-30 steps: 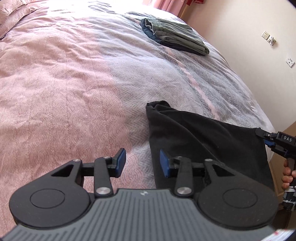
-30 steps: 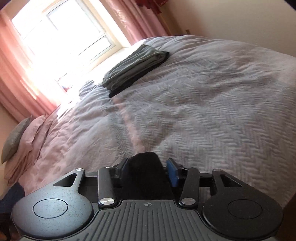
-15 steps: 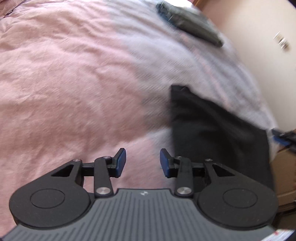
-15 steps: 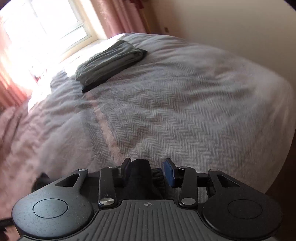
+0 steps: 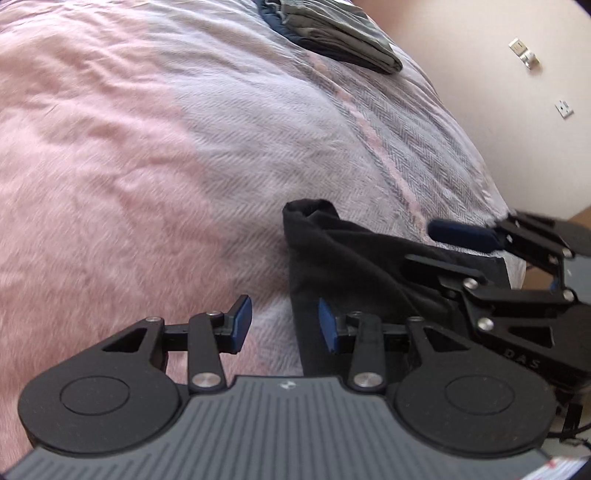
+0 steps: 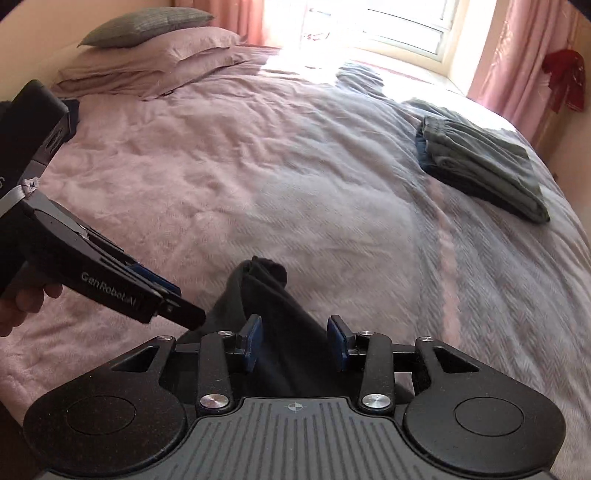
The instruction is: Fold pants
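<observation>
Now left gripper (image 5: 282, 325) parted, empty; right gripper (image 6: 295, 343) parted astride black pants (image 6: 280, 314), seemingly unpinched.

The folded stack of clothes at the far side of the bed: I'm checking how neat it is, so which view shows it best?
The right wrist view: the folded stack of clothes lies whole and unobstructed on the bed, grey layers over a dark one. The left wrist view crops it at the top edge.
</observation>
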`<action>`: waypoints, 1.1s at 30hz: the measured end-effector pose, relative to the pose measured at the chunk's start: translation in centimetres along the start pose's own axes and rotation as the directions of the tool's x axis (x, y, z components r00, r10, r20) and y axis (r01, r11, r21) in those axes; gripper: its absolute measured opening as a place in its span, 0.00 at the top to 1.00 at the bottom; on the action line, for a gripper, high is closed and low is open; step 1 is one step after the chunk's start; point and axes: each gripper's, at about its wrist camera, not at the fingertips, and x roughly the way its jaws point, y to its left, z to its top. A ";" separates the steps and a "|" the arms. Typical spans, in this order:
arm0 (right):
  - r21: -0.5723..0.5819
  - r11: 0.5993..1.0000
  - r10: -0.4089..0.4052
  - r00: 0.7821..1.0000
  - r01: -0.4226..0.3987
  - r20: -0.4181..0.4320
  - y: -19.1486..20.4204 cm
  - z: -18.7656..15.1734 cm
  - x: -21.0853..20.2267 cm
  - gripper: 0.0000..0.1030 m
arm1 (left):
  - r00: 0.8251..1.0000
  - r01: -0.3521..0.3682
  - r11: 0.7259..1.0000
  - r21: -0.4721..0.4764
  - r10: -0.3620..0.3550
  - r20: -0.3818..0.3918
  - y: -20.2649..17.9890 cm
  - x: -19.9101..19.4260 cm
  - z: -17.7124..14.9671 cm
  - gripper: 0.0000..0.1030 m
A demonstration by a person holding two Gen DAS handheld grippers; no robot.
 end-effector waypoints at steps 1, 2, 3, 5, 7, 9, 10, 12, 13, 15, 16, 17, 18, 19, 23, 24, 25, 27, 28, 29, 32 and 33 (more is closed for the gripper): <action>-0.023 1.000 0.017 1.000 -0.017 -0.004 -0.2 0.4 0.9 0.65 | 1.000 0.005 1.000 0.001 -0.005 0.000 0.1 0.3 0.2 0.68; -0.045 0.998 0.037 0.999 -0.037 -0.016 -0.4 0.8 1.8 0.65 | 1.000 0.014 1.000 0.001 -0.014 0.002 0.3 0.5 0.4 0.68; -0.066 0.996 0.052 0.998 -0.053 -0.029 -0.5 1.0 2.5 0.65 | 1.000 0.021 1.000 0.000 -0.021 0.005 0.4 0.6 0.6 0.68; -0.113 0.989 0.090 0.995 -0.095 -0.050 -0.7 1.1 3.3 0.66 | 1.000 0.022 1.000 -0.008 -0.022 0.003 0.6 0.9 0.8 0.68; -0.166 0.974 0.144 0.988 -0.152 -0.063 -0.6 1.1 3.8 0.83 | 1.000 0.020 1.000 -0.019 -0.020 0.000 0.7 1.2 0.9 0.69; -0.221 0.959 0.170 0.984 -0.179 -0.058 -0.5 1.0 4.0 1.00 | 1.000 0.010 1.000 -0.024 -0.010 -0.002 0.8 1.2 0.9 0.69; -0.252 0.949 0.180 0.982 -0.187 -0.051 -0.4 0.9 4.0 1.00 | 1.000 0.011 0.999 -0.030 -0.011 -0.001 0.8 1.2 0.8 0.69; -0.269 0.946 0.191 0.982 -0.184 0.000 -0.5 0.8 3.6 1.00 | 1.000 0.026 0.999 -0.043 -0.025 0.007 0.9 1.1 0.9 0.69; -0.228 0.957 0.194 0.980 -0.181 0.037 -1.1 0.8 3.4 1.00 | 0.999 0.037 0.998 -0.047 -0.036 0.016 0.9 1.1 0.8 0.69; -0.018 0.989 0.150 0.986 -0.149 0.075 -3.4 0.6 4.0 1.00 | 0.998 0.050 0.997 -0.059 -0.048 0.026 0.7 1.1 0.9 0.69; 0.137 0.985 0.102 0.994 -0.107 0.048 -4.9 0.1 4.8 1.00 | 0.999 0.046 0.997 -0.061 -0.045 0.018 0.6 1.3 0.9 0.69; 0.282 0.956 0.079 0.997 -0.083 0.024 -6.2 -0.6 5.4 1.00 | 0.999 0.047 0.997 -0.059 -0.046 0.016 0.5 1.4 0.8 0.69; 0.393 0.914 0.098 0.995 -0.100 0.025 -7.0 -1.2 5.6 1.00 | 0.999 0.046 0.997 -0.054 -0.045 0.017 0.3 1.5 0.8 0.69; 0.451 0.884 0.111 0.993 -0.122 0.051 -7.3 -1.4 5.3 1.00 | 0.999 0.045 0.998 -0.052 -0.044 0.018 0.3 1.5 0.7 0.70; 0.352 0.921 0.152 0.986 -0.168 0.074 -6.6 0.2 4.5 1.00 | 0.992 0.125 0.981 -0.152 -0.119 0.048 1.5 1.3 0.9 0.70; 0.307 0.937 0.159 0.986 -0.169 0.056 -6.6 0.7 4.5 1.00 | 0.989 0.142 0.974 -0.174 -0.134 0.058 1.8 1.2 1.0 0.70; 0.275 0.945 0.171 0.985 -0.175 0.038 -6.6 1.0 4.6 1.00 | 0.988 0.152 0.972 -0.181 -0.142 0.066 1.9 1.2 1.1 0.70; 0.262 0.946 0.188 0.981 -0.192 0.041 -7.0 1.4 4.7 0.93 | 0.988 0.147 0.975 -0.167 -0.139 0.061 1.7 1.4 1.3 0.70; 0.264 0.943 0.197 0.979 -0.202 0.048 -6.9 1.1 4.7 0.90 | 0.988 0.150 0.975 -0.162 -0.143 0.056 1.6 1.7 1.4 0.70; 0.271 0.939 0.209 0.977 -0.213 0.044 -7.1 1.1 5.0 0.88 | 0.987 0.161 0.973 -0.164 -0.154 0.054 1.7 2.1 1.5 0.71; 0.295 0.919 0.262 0.964 -0.261 0.038 -7.2 0.7 6.0 0.87 | 0.980 0.199 0.964 -0.174 -0.194 0.048 2.1 3.1 1.7 0.83; 0.293 0.921 0.258 0.965 -0.258 0.040 -7.0 0.6 6.1 0.87 | 0.979 0.201 0.966 -0.165 -0.196 0.049 2.2 3.2 1.8 0.85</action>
